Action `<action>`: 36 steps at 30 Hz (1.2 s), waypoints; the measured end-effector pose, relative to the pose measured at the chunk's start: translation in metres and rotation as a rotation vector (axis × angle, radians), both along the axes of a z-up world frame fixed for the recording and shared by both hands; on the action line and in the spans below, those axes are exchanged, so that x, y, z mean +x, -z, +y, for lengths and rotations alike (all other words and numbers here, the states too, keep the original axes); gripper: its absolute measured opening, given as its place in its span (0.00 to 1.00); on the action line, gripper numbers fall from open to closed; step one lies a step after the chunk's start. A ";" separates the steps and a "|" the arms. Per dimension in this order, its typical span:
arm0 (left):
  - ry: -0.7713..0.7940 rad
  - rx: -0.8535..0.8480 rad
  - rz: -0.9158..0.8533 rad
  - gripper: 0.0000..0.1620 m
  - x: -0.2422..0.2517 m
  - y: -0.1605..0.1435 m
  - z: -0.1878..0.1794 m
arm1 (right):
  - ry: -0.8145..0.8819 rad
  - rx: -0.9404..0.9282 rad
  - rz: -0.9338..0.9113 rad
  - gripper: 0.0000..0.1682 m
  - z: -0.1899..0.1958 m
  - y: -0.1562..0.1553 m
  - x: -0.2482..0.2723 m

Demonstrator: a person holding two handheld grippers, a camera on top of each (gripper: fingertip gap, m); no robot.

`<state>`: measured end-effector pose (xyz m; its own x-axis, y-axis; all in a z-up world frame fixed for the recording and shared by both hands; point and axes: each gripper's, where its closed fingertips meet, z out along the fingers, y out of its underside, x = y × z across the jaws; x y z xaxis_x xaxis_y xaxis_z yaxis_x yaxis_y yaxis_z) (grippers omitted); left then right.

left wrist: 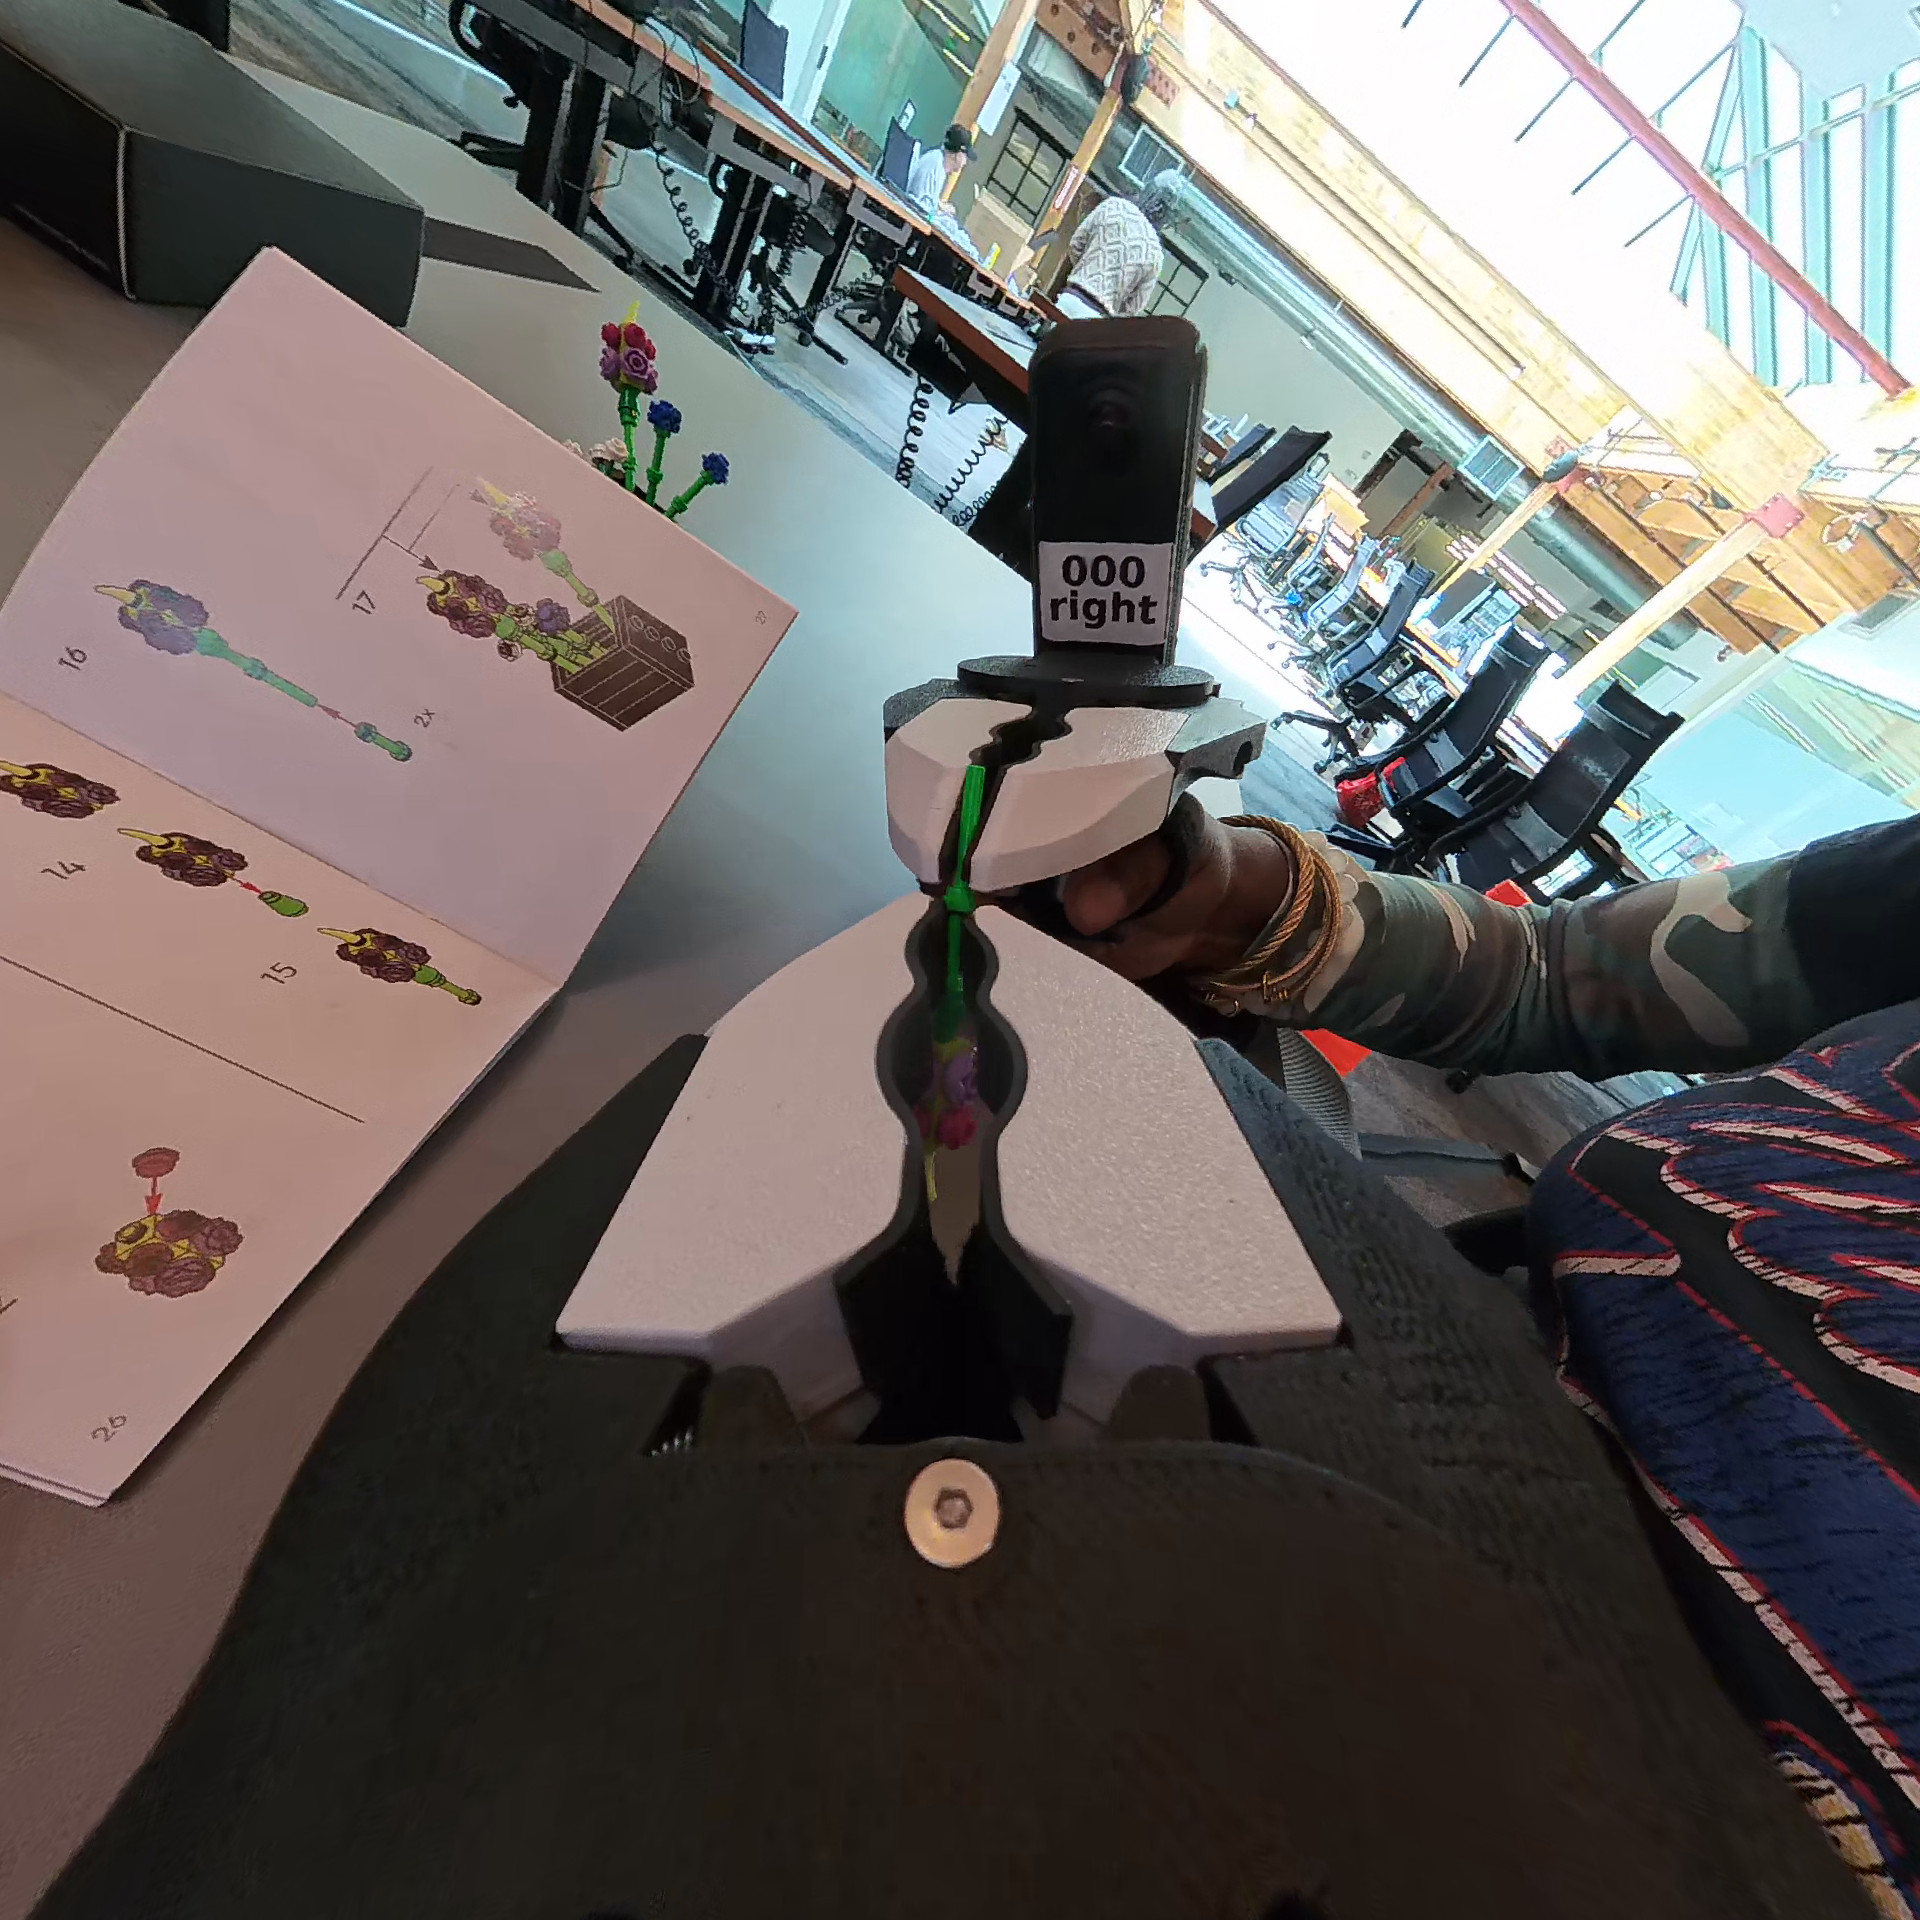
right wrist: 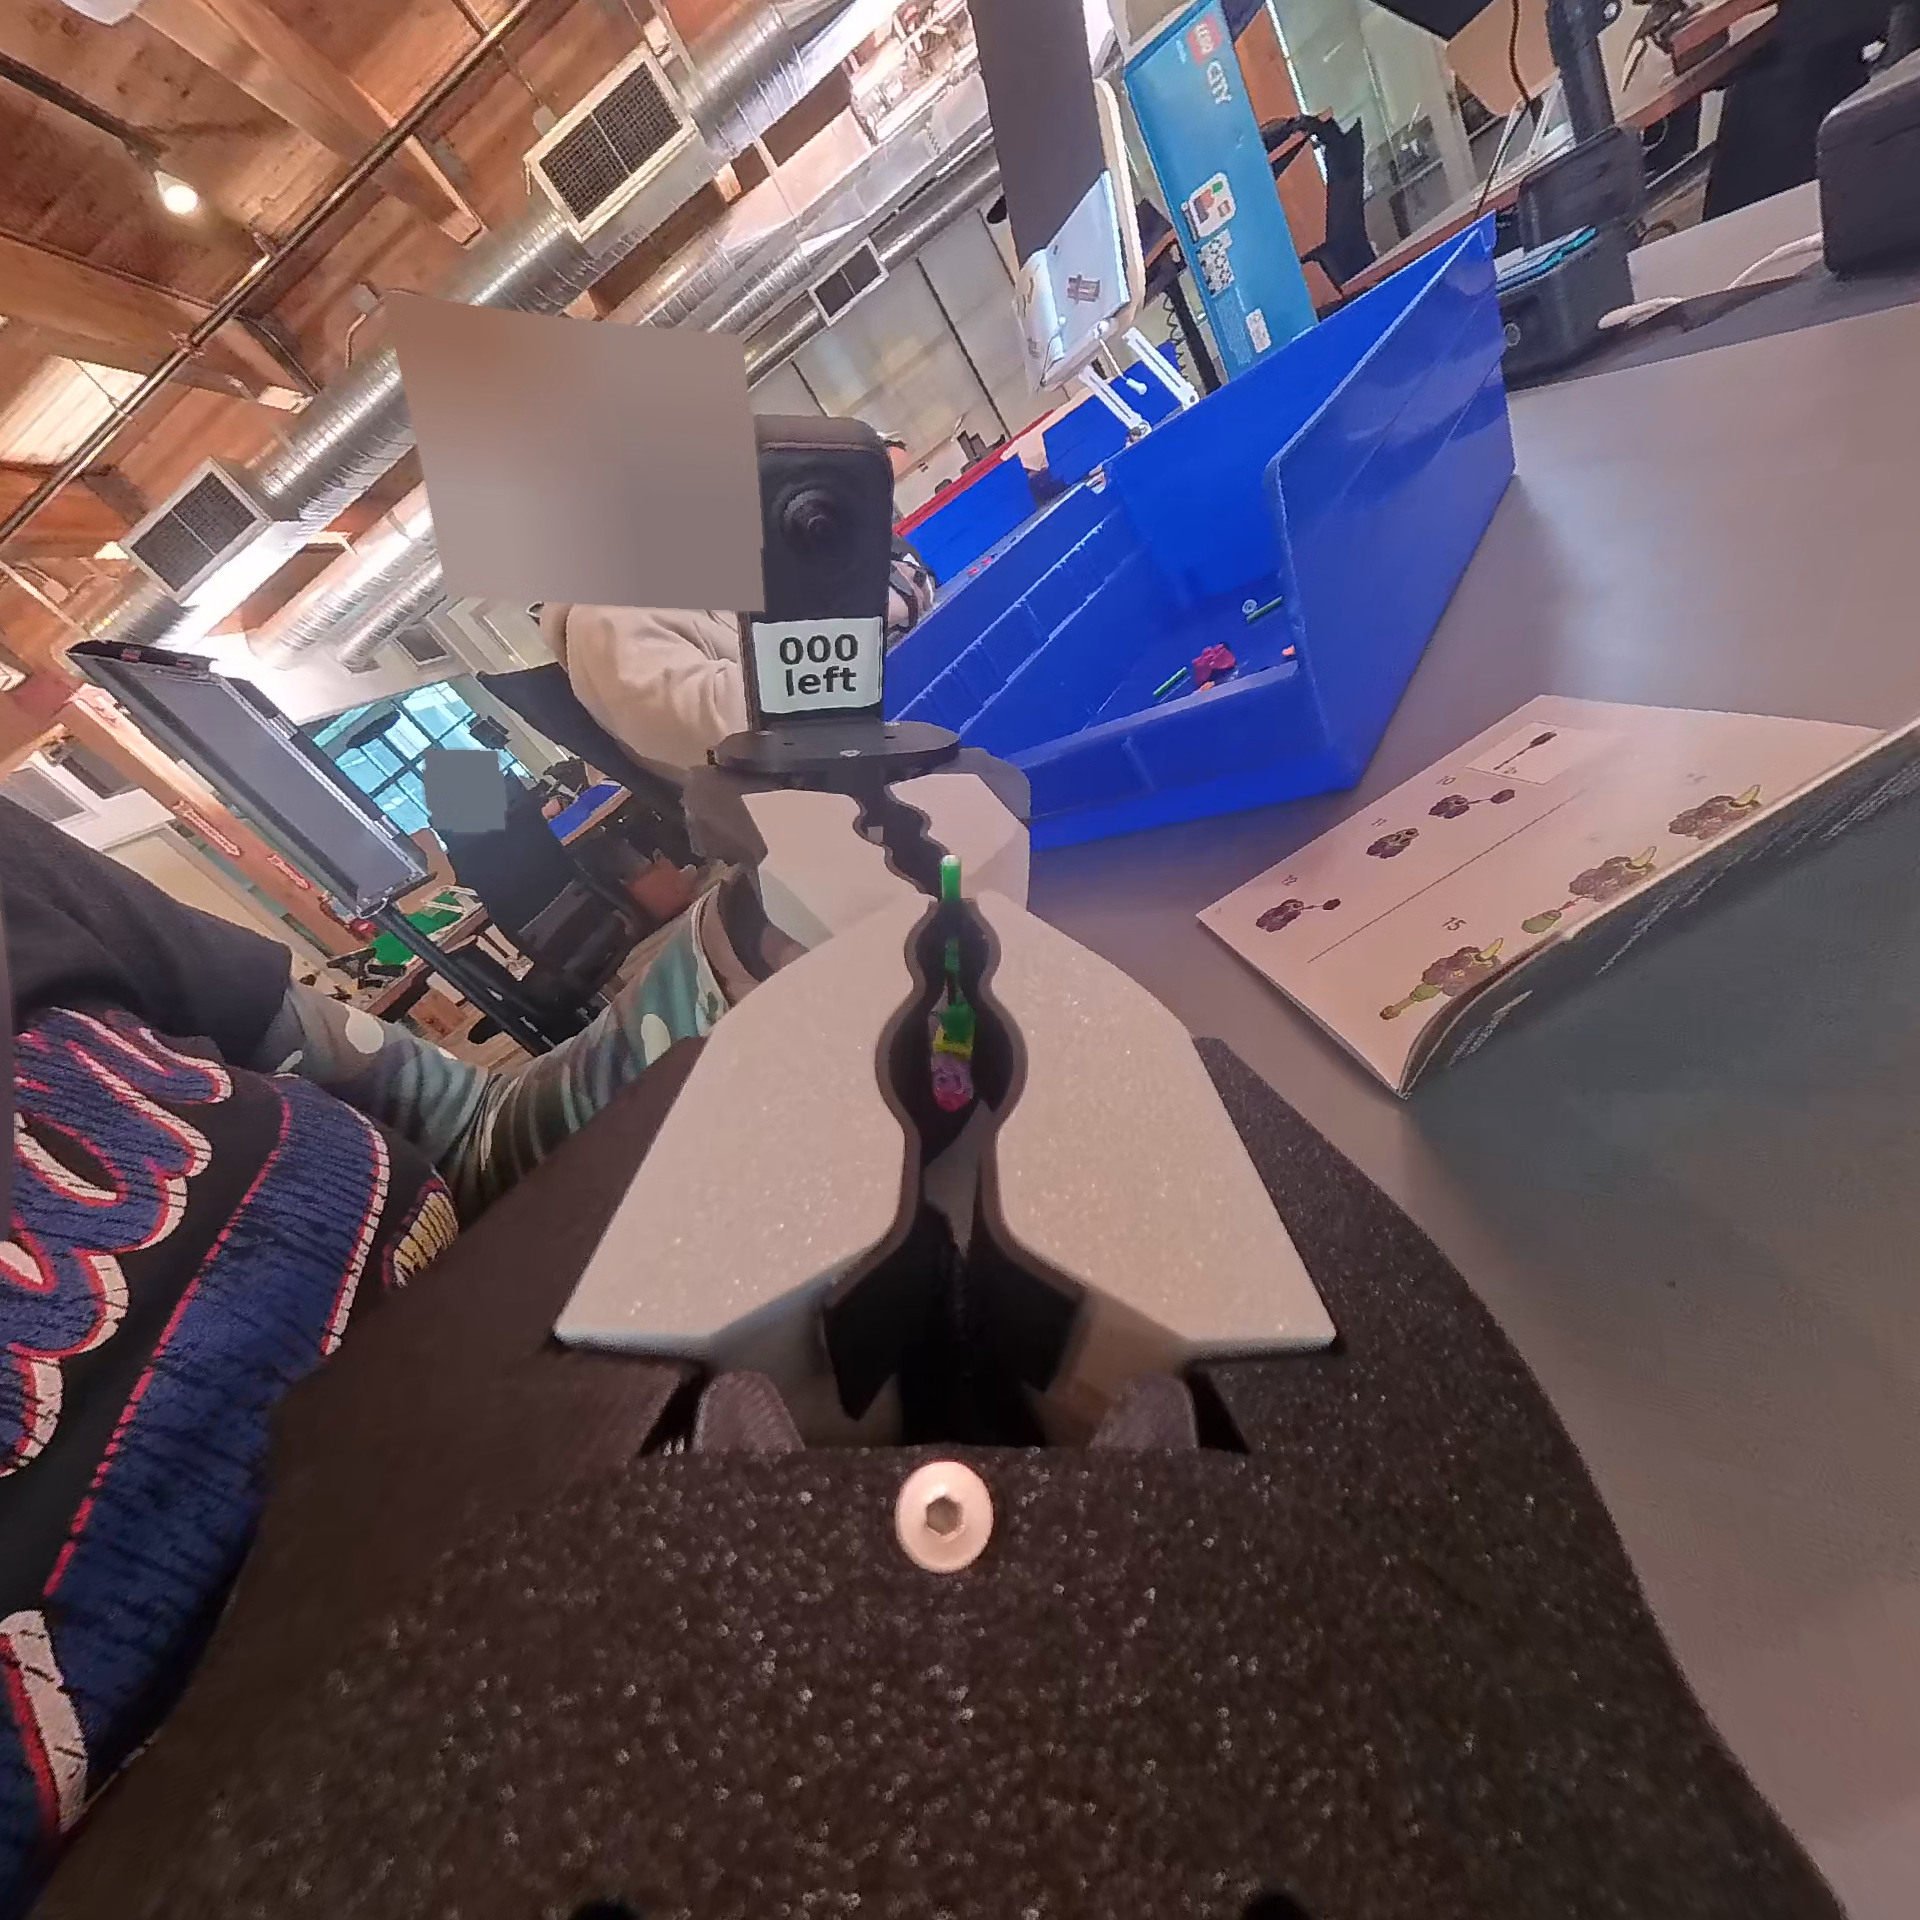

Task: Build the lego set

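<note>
A lego flower stem [left wrist: 954, 966], green with a purple and pink flower head [left wrist: 951, 1101], runs between the two grippers, which face each other tip to tip above the grey table [left wrist: 831, 582]. My left gripper [left wrist: 951, 914] is shut on it; the flower head sits in the hollow between its white fingers [left wrist: 790, 1143]. My right gripper [left wrist: 966, 831] is shut on the stem's other end. In the right wrist view the right gripper [right wrist: 951, 909] holds the green stem [right wrist: 948, 883], with a pink flower piece [right wrist: 954, 1075] in its gap, and the left gripper [right wrist: 909, 862] is just beyond.
An open instruction booklet [left wrist: 312, 779] lies on the table; it also shows in the right wrist view [right wrist: 1507, 862]. A built flower bunch [left wrist: 649, 426] stands behind it, near a black box [left wrist: 187, 177]. A blue bin [right wrist: 1403, 520] holds loose pieces [right wrist: 1210, 660]. People sit at desks beyond. Both grippers' tips are close together, under 4 cm apart.
</note>
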<state>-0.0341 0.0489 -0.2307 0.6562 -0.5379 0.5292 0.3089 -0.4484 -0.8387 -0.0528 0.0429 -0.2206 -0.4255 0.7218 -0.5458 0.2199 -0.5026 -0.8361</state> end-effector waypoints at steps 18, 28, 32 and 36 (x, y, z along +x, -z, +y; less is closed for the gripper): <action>0.028 0.023 -0.019 0.01 0.003 -0.005 -0.001 | 0.013 -0.045 0.048 0.02 0.000 -0.007 0.001; 0.022 0.090 -0.068 0.01 -0.001 -0.016 -0.005 | 0.038 -0.041 0.185 0.15 0.005 -0.030 0.005; 0.016 0.118 -0.121 0.01 -0.006 -0.023 -0.007 | 0.072 -0.119 0.210 0.17 0.017 -0.035 0.009; 0.024 0.116 -0.106 0.01 -0.004 -0.022 -0.007 | 0.028 -0.074 0.168 0.14 0.006 -0.027 0.004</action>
